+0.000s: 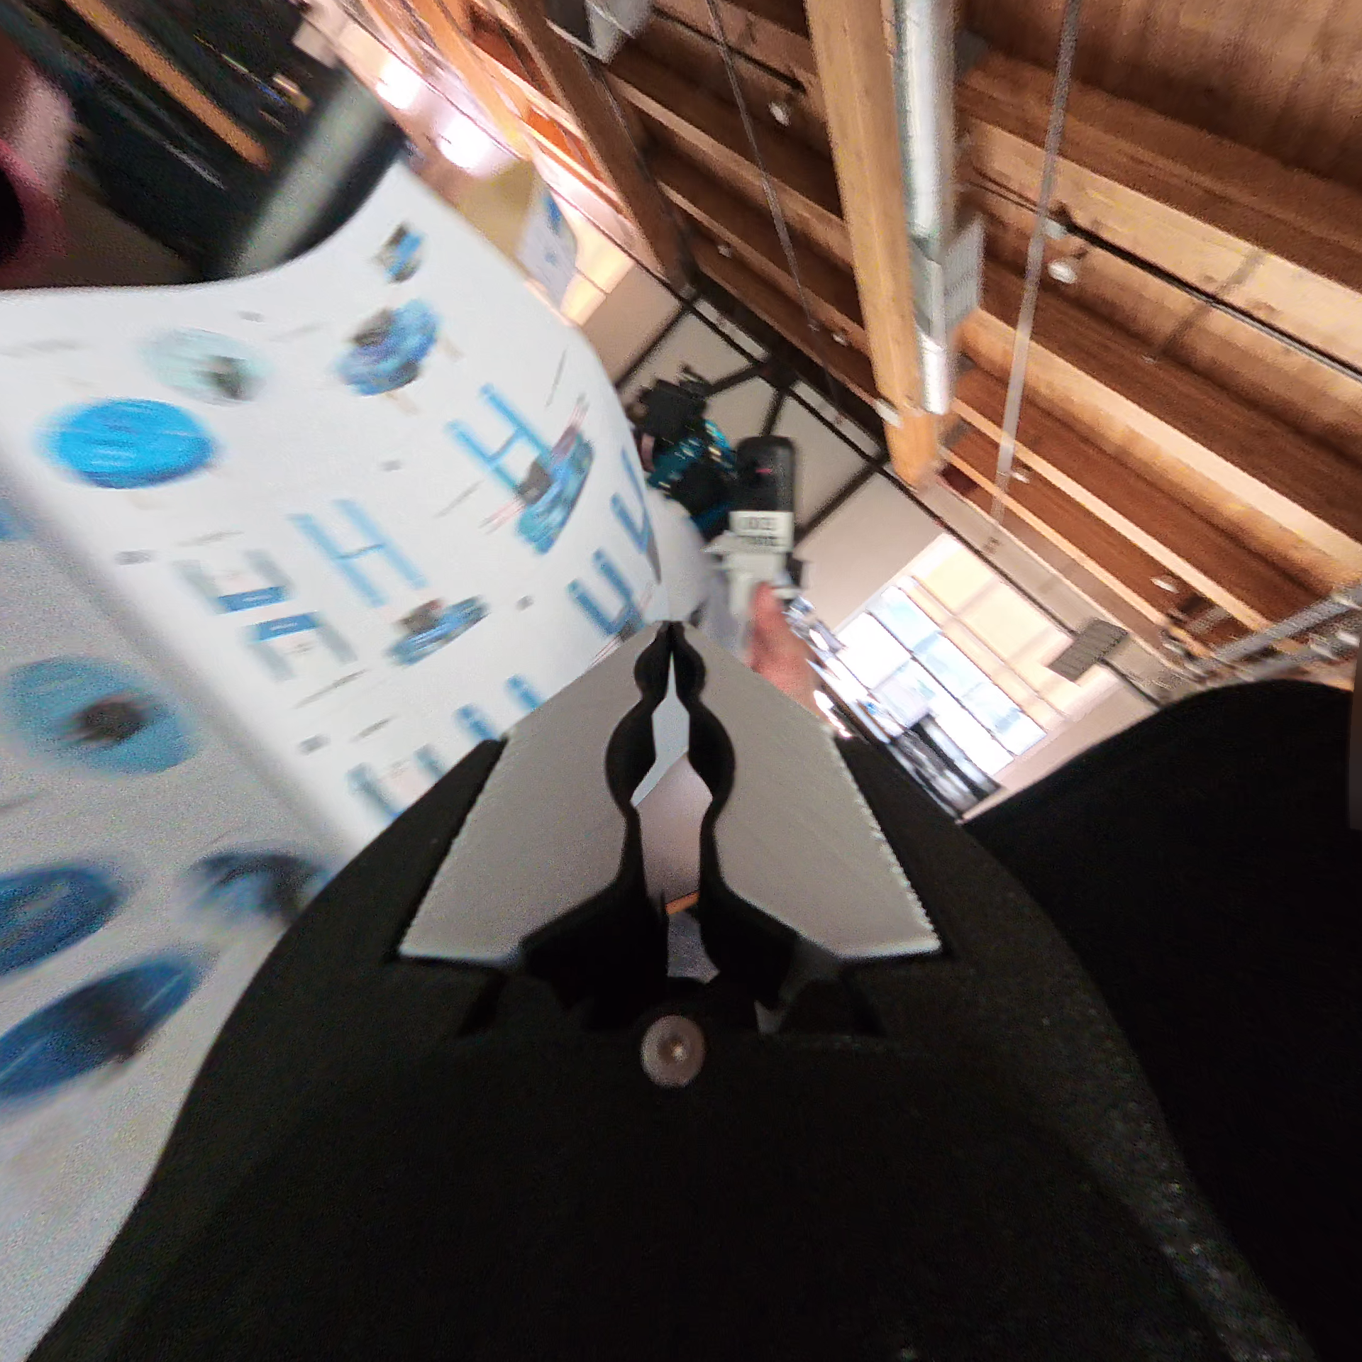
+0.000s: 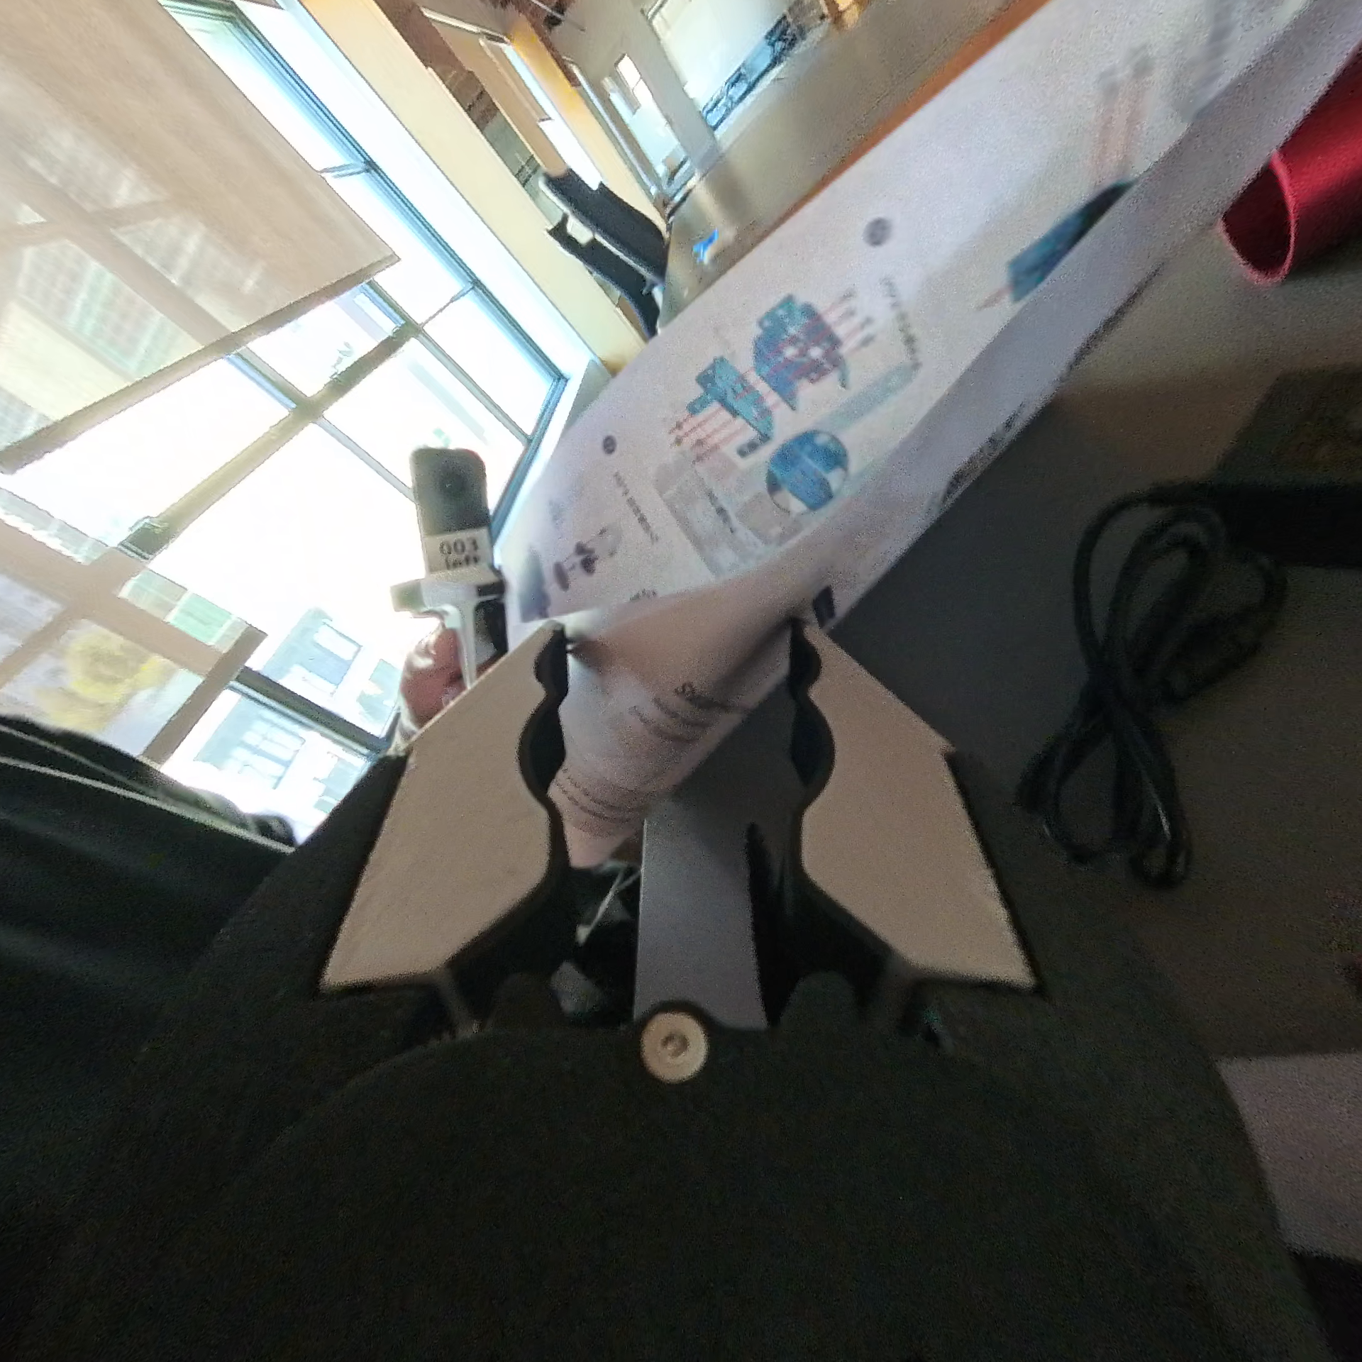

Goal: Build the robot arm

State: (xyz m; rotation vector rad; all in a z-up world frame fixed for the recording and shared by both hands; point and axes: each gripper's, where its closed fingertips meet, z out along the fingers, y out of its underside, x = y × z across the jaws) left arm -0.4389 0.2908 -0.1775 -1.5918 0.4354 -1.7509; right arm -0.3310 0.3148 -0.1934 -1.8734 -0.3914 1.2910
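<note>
Pinching the printed sheet point(image 1: 295, 516) at twelve o'clock, closed left gripper point(image 1: 671, 634) could tear it; right gripper point(image 2: 678, 641) gapes around its curled edge, unclamped.

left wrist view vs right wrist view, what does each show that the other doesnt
Only the left wrist view: a wooden beam ceiling, and the left hand-held gripper shut at the edge of the large white printed paper sheet.

Only the right wrist view: a coiled black cable, big windows, a red cloth, and the open right hand-held gripper around the sheet's corner.

Both: the sheet.
</note>
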